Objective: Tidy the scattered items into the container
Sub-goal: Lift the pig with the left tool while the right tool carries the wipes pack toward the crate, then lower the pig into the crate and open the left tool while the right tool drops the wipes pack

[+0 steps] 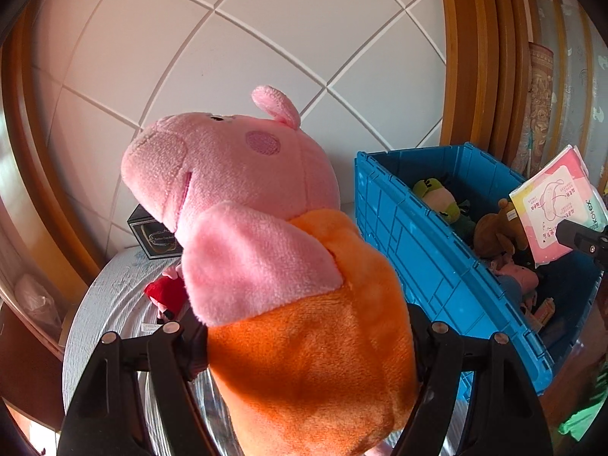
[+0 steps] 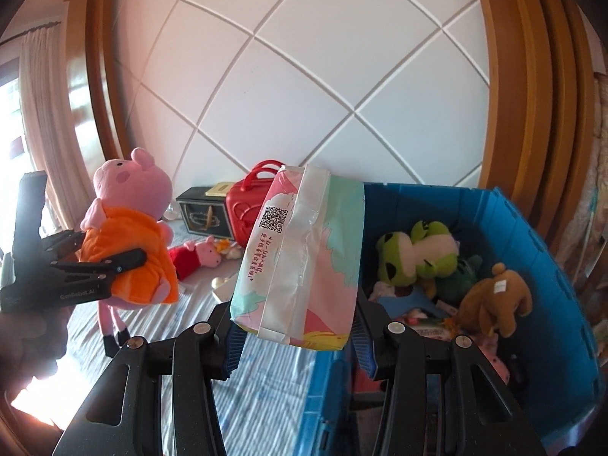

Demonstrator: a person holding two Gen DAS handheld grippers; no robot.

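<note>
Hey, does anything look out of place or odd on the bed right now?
A small red-dressed pig plush lies toppled on its side on the striped bedspread, with small bits scattered beside it, outside the blue crate. The red case and dark box by the wall stand upright. Nothing looks damaged or spilled.

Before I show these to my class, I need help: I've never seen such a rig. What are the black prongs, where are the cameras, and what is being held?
No robot: a person carries two hand-held grippers, each with a wide-angle camera looking along its fingers. The left gripper is shut on a pig plush in orange. The right gripper is shut on a soft packet. Beside them stands a blue crate holding a frog plush and a brown plush. On the striped surface lie a small pig, a red case and a black box.
</note>
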